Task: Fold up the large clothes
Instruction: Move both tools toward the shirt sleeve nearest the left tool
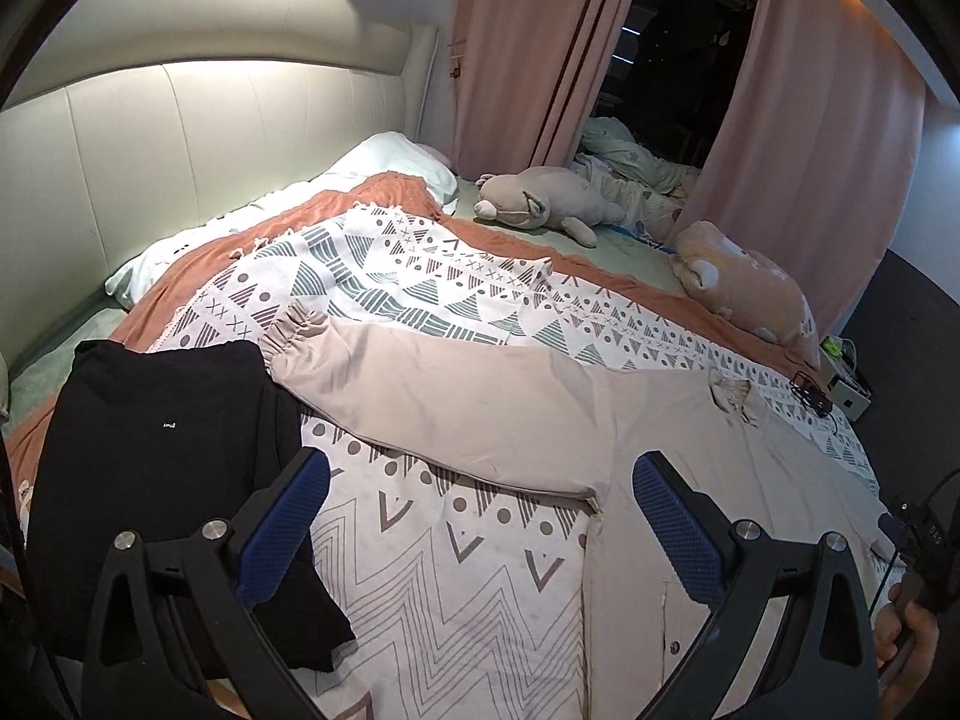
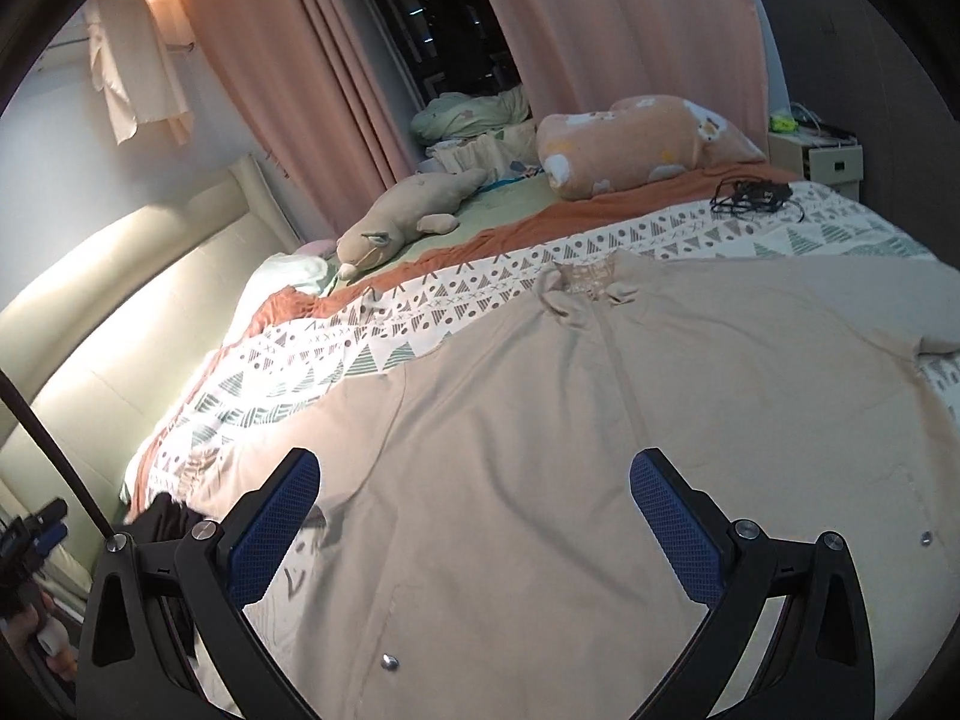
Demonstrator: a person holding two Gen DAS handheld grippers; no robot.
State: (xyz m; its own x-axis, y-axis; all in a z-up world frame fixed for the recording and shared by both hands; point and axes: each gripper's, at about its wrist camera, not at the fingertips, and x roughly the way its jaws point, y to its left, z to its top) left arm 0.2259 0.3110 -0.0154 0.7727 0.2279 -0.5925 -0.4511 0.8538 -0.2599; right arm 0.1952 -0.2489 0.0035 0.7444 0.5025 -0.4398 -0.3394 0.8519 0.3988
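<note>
Beige jacket (image 2: 540, 450) spread flat, snap buttons, gathered cuff; folded black top (image 1: 162, 480), tiny unreadable white label; left gripper (image 1: 480, 528), right gripper (image 2: 474, 528) both apart, empty

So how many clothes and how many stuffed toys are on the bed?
Clothes: 2, the beige jacket and the black garment.
Stuffed toys: 2, the grey plush and the peach plush.
Total: 4
</note>
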